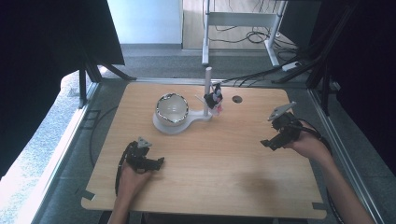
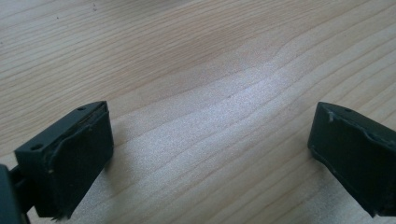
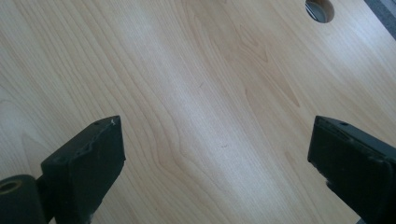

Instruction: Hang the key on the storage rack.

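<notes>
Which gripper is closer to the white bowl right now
Left. The left gripper sits just in front of the white bowl; the right gripper is far off to the bowl's right.

The left claw (image 2: 210, 154) hangs spread wide, nothing between its jaws, seemingly just above the wooden table (image 2: 196, 70).

1. Worktop (image 1: 210, 186): pale wood-grain board with rounded corners; a round cable hole (image 1: 237, 99) near its far edge, right of centre.
2. Floor (image 1: 154, 65): grey carpet around the worktop; a lighter, brightly lit strip along the far left.
3. Black curtains (image 1: 46, 42): dark drapes on the left and right sides.
4. White frame (image 1: 243, 21): metal legs and crossbar at the far side, with black cables (image 1: 261, 37) trailing across the floor beneath it.
5. Far wall (image 1: 144, 21): pale blue-white panel.
</notes>
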Tool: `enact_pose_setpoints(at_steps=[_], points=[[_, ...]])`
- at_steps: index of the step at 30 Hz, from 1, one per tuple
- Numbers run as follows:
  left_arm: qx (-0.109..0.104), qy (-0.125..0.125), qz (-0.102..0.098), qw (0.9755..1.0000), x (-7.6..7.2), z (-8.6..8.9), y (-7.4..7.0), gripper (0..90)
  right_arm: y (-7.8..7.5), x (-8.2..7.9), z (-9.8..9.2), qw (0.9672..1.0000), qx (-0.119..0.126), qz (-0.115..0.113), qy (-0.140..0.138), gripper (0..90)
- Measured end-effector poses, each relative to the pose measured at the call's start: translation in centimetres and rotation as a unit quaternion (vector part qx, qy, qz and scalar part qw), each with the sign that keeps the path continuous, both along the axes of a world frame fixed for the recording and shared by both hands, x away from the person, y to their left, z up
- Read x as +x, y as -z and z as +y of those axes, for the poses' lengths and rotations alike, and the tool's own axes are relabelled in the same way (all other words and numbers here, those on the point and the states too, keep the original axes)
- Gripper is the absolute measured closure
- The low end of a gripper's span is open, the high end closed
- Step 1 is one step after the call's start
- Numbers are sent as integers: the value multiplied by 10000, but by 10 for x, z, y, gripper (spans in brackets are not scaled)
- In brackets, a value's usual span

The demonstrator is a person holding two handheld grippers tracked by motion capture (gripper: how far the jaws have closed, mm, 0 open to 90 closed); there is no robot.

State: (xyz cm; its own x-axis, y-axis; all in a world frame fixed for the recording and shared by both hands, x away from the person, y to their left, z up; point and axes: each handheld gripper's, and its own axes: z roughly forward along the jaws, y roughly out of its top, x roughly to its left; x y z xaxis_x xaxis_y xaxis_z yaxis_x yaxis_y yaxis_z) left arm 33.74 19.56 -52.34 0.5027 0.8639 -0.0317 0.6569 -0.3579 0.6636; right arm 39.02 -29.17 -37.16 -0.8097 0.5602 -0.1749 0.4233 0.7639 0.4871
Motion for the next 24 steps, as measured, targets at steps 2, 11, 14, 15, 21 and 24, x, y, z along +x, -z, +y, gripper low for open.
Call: enact_pose_setpoints(at_steps=[2,11,14,15,21,24], points=[[-10,-12,7,10000,0,0,0,1,5,-2,-2,10000,29,-11,25,39],[6,1,12,10000,0,0,0,1,36,-5,-8,9999,95,63,99,10],[7,2,12,10000,0,0,0,1,44,-6,-8,9998,138,81,122,3],[7,2,12,10000,0,0,0,1,52,-8,-8,9996,204,100,169,3],[7,2,11,10000,0,0,0,1,72,-12,-9,9992,292,35,284,3],[8,3,9,10000,0,0,0,1,81,-13,-10,9990,301,7,326,3]])
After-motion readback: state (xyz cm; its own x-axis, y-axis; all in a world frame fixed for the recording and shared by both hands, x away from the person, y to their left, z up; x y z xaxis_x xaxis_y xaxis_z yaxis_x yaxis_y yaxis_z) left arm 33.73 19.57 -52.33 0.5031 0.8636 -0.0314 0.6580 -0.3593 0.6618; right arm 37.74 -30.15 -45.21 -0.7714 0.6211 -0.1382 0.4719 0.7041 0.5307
